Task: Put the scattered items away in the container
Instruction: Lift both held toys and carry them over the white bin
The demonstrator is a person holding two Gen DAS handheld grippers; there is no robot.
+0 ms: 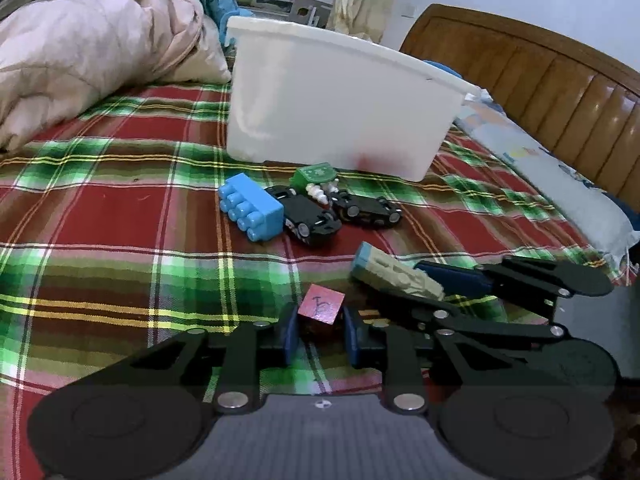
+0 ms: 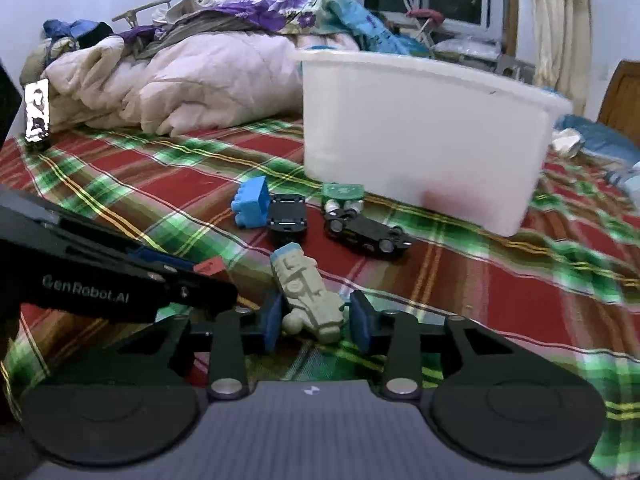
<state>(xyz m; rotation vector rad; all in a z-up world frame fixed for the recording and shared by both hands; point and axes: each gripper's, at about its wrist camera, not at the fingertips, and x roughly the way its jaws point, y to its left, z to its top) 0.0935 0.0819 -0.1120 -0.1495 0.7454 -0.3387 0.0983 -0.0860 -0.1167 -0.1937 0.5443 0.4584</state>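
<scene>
A white plastic container [image 1: 336, 108] stands on the plaid bed sheet [image 1: 120, 220]. In front of it lie a blue stud block [image 1: 250, 206], two black toy cars [image 1: 308, 216] [image 1: 368, 210] and a small green piece [image 1: 316, 174]. Close to the camera, my left gripper [image 1: 320, 334] is shut on a red cube [image 1: 322, 304], with its blue pads against the cube's sides. In the right wrist view my right gripper [image 2: 316, 322] is shut on a beige toy truck [image 2: 306, 292], which lies slanted between the pads. The left gripper's arm [image 2: 120, 280] reaches in beside it.
A bunched pink quilt [image 1: 80, 60] with clothes on top fills the bed's far left. A pillow [image 1: 560, 184] and the wooden headboard [image 1: 540, 80] border the right side. Something reddish shows faintly through the container's wall [image 1: 368, 160].
</scene>
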